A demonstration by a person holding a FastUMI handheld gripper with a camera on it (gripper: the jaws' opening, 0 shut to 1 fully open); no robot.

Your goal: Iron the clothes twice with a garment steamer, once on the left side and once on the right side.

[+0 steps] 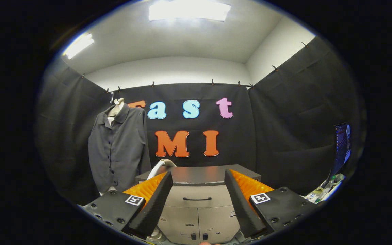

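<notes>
A dark grey button-up shirt (119,149) hangs on a pale mannequin bust against the booth's back wall, off to the left beyond my fingers. The white curved handle of the garment steamer (160,167) rises behind the left finger, at the left end of the cabinet top. My gripper (198,177) stands open, its two fingers spread wide with nothing between them; the cabinet front shows through the gap. The steamer's body is hidden behind the left finger.
A grey cabinet (199,199) with a dark top, one drawer and two doors stands straight ahead beyond the fingers. A lit screen (341,146) and small items on a surface (322,194) are at the far right. Black cloth walls close in on three sides.
</notes>
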